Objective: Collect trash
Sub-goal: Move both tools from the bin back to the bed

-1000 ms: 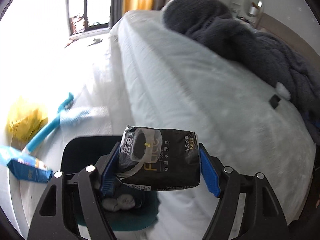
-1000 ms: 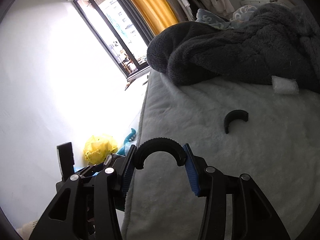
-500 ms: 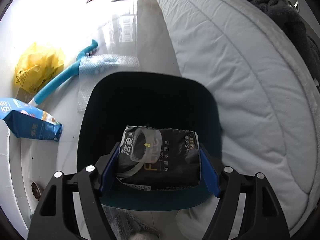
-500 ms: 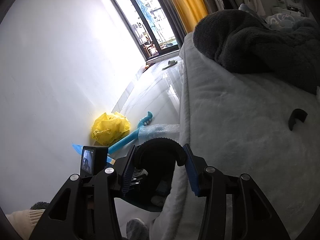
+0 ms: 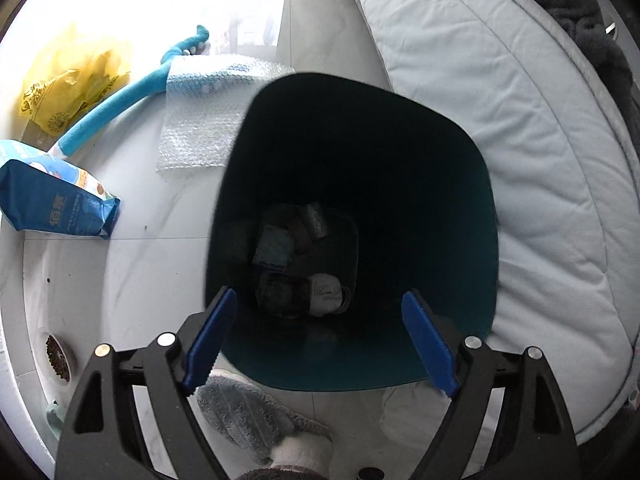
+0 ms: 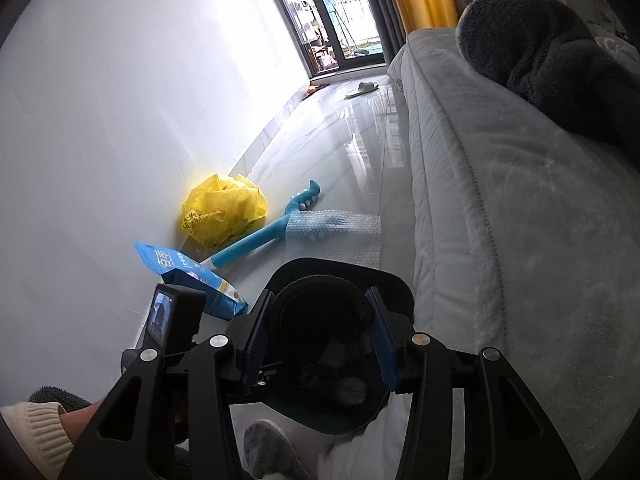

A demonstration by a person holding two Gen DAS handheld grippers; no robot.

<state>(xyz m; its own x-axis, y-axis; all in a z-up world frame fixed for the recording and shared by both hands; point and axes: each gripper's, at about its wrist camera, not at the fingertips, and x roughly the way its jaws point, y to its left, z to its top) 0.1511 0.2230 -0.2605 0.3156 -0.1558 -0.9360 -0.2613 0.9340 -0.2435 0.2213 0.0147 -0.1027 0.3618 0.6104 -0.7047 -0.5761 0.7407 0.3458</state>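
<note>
bin (image 5: 460, 184) mouth open above | bed (image 5: 540, 160) hard right | floor (image 5: 152, 264) left free

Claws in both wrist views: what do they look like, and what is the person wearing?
Both the left claw and right claw have black triangular-cutout arms with silver bolts and blue ribbed pads. A small screen sits on the left one. Cream ribbed cuff; grey fuzzy slippers.

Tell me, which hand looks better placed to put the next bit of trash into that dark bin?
Right, probably. The right gripper is shut on a black curved clip and hangs over the bin. The left gripper, also above the bin, is open with nothing between its pads, its jaws having just been opening.
</note>
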